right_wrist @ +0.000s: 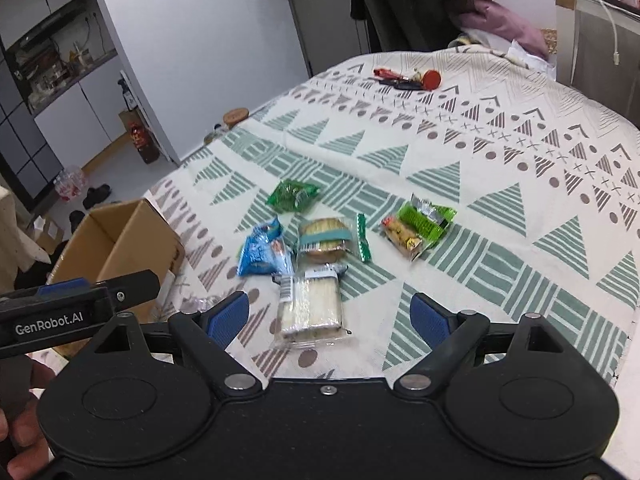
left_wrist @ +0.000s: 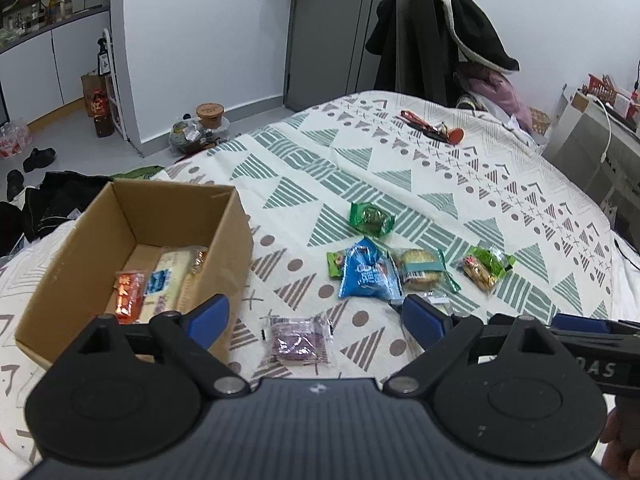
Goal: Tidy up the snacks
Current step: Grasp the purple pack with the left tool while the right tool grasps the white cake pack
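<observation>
An open cardboard box (left_wrist: 72, 264) (right_wrist: 120, 236) sits on the patterned bedspread at the left and holds an orange packet (left_wrist: 129, 296) and a pale wafer pack (left_wrist: 168, 280). My left gripper (left_wrist: 314, 318) is open, with a purple snack packet (left_wrist: 298, 340) lying between its fingers. My right gripper (right_wrist: 330, 316) is open too, over a clear pack of pale biscuits (right_wrist: 312, 306). Farther off lie a blue bag (left_wrist: 366, 272) (right_wrist: 260, 254), a round cake in a teal-banded wrapper (left_wrist: 420, 270) (right_wrist: 324, 238), a dark green packet (left_wrist: 370, 218) (right_wrist: 292, 194) and a lime-green peanut packet (left_wrist: 486, 266) (right_wrist: 416, 226).
The bed (left_wrist: 400, 168) fills most of both views; red and black small items (left_wrist: 436, 128) (right_wrist: 408, 78) lie at its far end. A chair draped with dark clothes (left_wrist: 436, 40) stands behind. Floor clutter, shoes and bottles sit at the left (left_wrist: 200, 128). A hand shows at the lower left (right_wrist: 16, 420).
</observation>
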{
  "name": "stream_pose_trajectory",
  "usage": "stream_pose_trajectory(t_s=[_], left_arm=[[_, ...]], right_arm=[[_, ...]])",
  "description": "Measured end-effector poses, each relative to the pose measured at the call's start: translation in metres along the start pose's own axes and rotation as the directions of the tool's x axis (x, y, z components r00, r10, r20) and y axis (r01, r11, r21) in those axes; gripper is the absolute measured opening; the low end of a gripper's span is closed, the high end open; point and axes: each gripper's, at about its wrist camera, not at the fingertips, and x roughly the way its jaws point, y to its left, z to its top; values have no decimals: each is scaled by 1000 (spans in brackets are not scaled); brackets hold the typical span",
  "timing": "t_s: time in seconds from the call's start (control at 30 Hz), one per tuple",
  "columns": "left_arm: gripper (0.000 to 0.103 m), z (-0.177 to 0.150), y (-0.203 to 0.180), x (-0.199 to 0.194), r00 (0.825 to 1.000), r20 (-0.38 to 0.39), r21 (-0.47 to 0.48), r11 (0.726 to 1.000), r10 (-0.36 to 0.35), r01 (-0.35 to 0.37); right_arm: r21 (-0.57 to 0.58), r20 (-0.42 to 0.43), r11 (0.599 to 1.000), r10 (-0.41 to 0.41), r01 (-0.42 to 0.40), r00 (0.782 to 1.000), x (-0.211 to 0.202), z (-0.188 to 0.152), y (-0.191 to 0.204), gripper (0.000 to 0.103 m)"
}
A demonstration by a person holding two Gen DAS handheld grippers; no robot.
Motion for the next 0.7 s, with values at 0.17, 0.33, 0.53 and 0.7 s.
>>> stream_pose_trajectory(t_s=[0.17, 0.33, 0.53, 0.7], left_arm=[[91, -4, -8, 14, 1000, -17, 17, 1000, 25, -25], [87, -6, -9, 28, 998, -34, 7, 998, 61, -61], [81, -10, -11, 48, 993, -66, 15, 995, 99, -98], [76, -10, -7, 65, 987, -105, 1, 993, 119, -120]], right_arm=[[11, -40, 1000, 19, -18, 999, 18, -1, -6, 83], [30, -67, 999, 47, -45, 997, 33, 0, -11, 77], [45, -89, 996, 81, -77, 993, 51, 1, -16, 71], [53, -78, 994, 97, -93, 992, 61, 4, -20, 67]])
